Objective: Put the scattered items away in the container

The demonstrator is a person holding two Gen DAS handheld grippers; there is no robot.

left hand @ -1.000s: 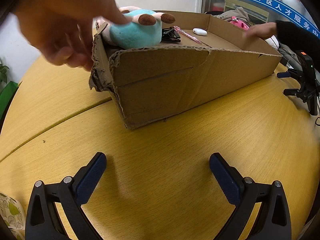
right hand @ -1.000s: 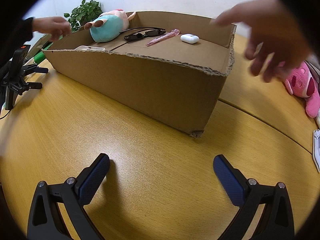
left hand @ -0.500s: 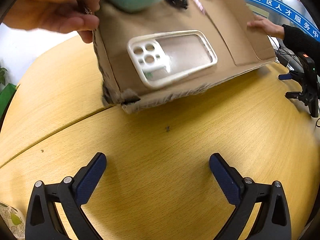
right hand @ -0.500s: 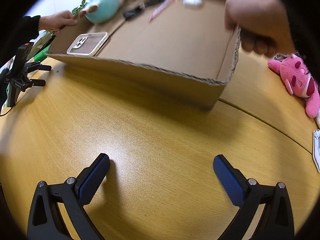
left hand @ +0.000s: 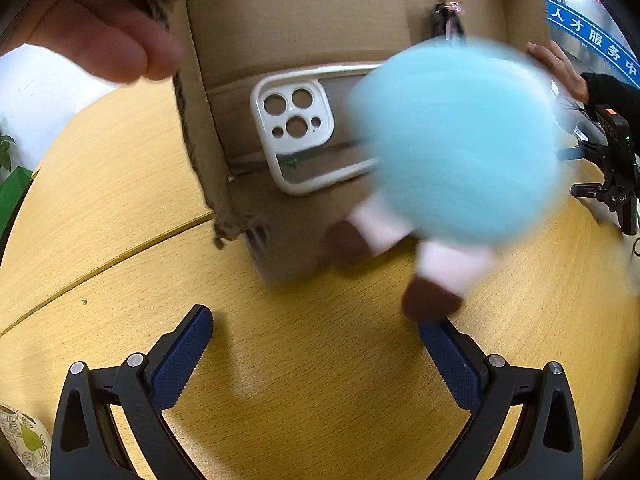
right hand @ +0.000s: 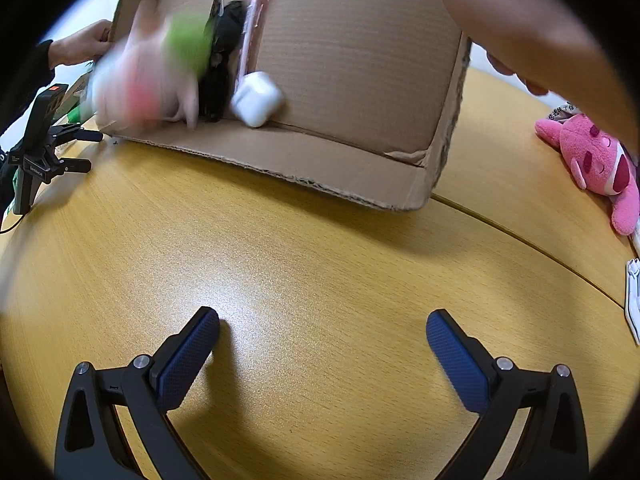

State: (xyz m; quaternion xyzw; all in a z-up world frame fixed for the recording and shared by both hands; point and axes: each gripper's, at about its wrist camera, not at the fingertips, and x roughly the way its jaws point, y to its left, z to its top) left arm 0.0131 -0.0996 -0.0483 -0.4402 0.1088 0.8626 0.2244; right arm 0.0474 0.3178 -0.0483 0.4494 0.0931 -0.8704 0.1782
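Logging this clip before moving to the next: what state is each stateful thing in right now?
cardboard box: tipped steeply toward the cameras, held by bare hands
blue plush toy: motion-blurred, tumbling out over the box edge
phone case: empty, inside the box
earbud case: closed, against the lower wall
left gripper: open, empty
right gripper: open, empty

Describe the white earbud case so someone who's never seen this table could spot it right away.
Find the big cardboard box tipped up on the wooden table. Inside, near its lower edge, the earbud case lies at the foot of a pink pen, beside dark sunglasses. It is the only small, smooth, rounded white thing there.
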